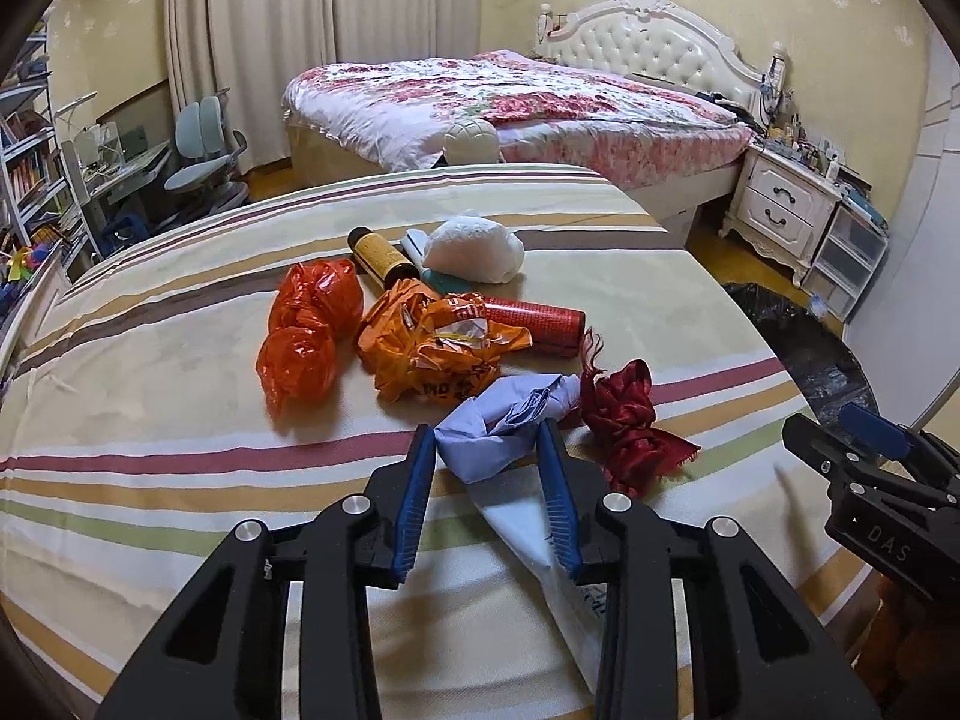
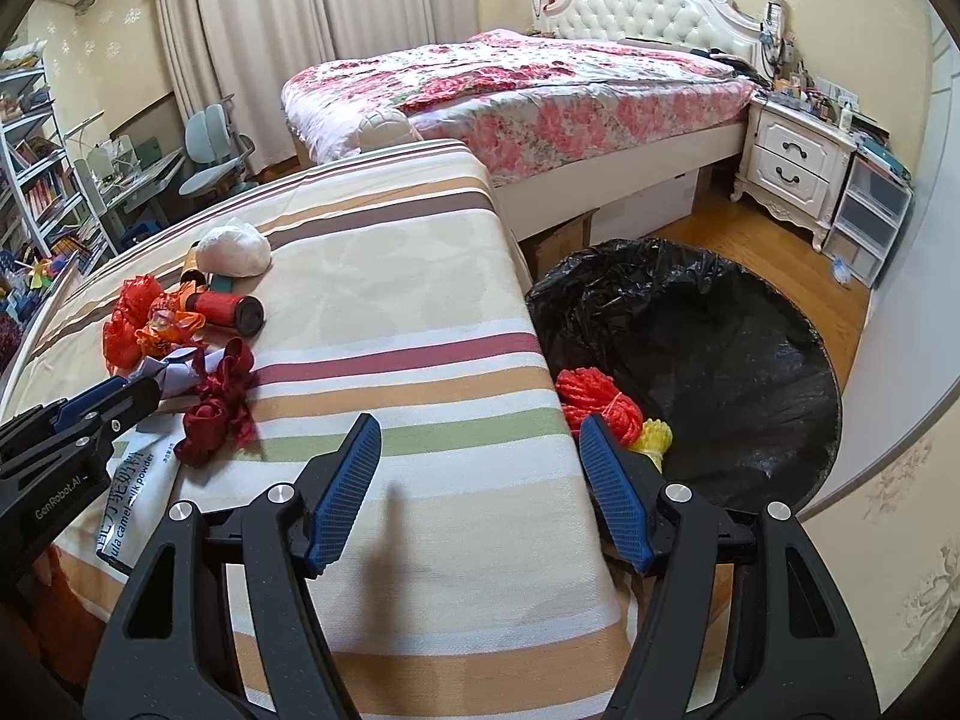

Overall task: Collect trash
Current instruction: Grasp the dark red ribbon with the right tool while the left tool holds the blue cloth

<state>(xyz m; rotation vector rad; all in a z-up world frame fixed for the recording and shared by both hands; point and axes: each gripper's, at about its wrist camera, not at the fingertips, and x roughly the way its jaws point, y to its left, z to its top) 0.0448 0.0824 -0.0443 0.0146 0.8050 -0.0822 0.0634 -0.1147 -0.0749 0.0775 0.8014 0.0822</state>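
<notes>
The left claw (image 1: 489, 441) is clenched on a crumpled pale blue wrapper (image 1: 501, 420), its blue pads (image 1: 420, 480) pressing the bundle from both sides where it lies on the striped bedcover (image 1: 180, 372); the flat printed end of the wrapper runs back under the claw toward the camera. Just right of the wrapper, touching it, sits a knotted dark red cloth (image 1: 624, 420). Beyond them lie a crushed orange packet (image 1: 432, 348), a red cylinder (image 1: 537, 324) behind it, two twisted orange-red plastic bundles (image 1: 306, 330) to the left, and farther back a yellow-labelled bottle (image 1: 378, 255) beside a white lump (image 1: 474, 249). The right claw (image 2: 480, 450) hangs released with nothing between its pads, over the right edge of the striped bedcover. Just past that edge stands a bin lined with a black bag (image 2: 708, 324), with red netting (image 2: 594, 402) and a bit of yellow netting (image 2: 654, 438) at its near rim. A second bed with a flowered quilt (image 2: 540, 96) stands farther back
</notes>
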